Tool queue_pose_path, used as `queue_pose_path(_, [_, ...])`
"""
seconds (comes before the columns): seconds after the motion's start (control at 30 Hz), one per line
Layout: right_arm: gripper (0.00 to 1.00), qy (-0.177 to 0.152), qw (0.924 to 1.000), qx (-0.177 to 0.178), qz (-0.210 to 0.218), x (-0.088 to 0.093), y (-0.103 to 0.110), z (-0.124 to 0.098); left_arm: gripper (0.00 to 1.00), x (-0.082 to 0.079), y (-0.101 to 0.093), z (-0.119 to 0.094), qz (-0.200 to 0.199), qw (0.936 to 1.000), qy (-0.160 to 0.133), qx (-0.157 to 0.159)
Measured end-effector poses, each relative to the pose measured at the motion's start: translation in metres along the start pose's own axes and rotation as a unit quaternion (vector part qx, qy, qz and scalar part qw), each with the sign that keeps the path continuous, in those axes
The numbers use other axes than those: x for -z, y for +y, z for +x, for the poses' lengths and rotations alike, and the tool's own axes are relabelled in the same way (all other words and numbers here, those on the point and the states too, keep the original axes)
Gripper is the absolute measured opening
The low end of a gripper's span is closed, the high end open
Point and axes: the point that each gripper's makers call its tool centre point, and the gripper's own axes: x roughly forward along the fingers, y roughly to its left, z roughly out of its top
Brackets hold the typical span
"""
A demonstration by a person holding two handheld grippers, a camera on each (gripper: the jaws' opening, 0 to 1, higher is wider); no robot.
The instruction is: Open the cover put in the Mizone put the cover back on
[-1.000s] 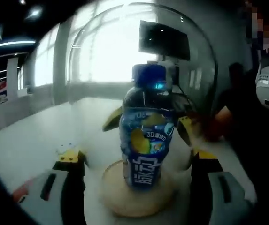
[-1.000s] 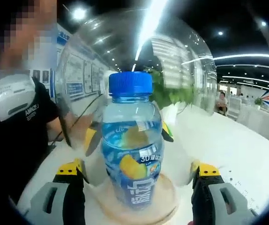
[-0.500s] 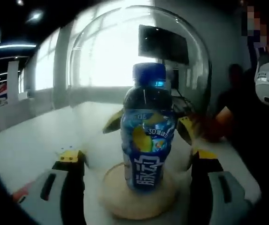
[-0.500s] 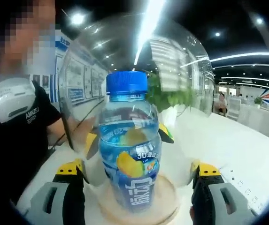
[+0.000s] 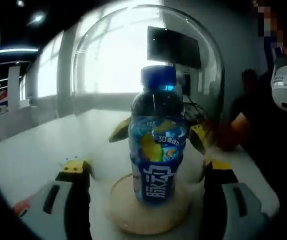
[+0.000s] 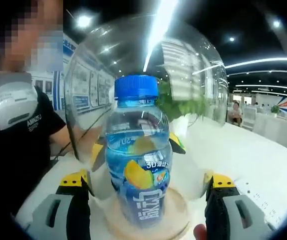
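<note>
While both grippers stand with jaws spread wide on opposite sides of the clear dome cover (image 5: 148, 90), the left gripper (image 5: 146, 172) and the right gripper (image 6: 146, 182) each have yellow-tipped jaws flanking the glass; whether they press it cannot be told. One Mizone bottle (image 5: 158, 150) stands upright, blue cap up, on one round wooden base (image 5: 148, 210) under the dome, on a white table (image 5: 28, 155)

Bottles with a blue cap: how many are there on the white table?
1. The bottle stands upright on the round wooden base, under the clear dome cover, on the white table. Both views show this same bottle.
</note>
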Motion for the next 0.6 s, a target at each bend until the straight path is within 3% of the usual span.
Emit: queue_pose_path(0.6, [0.89,0.0,1.0,0.002,-0.004,0.0004,-0.0002,0.0007,0.79,0.0001,0.0001,0.0006,0.002,1.0,-0.005,0.0])
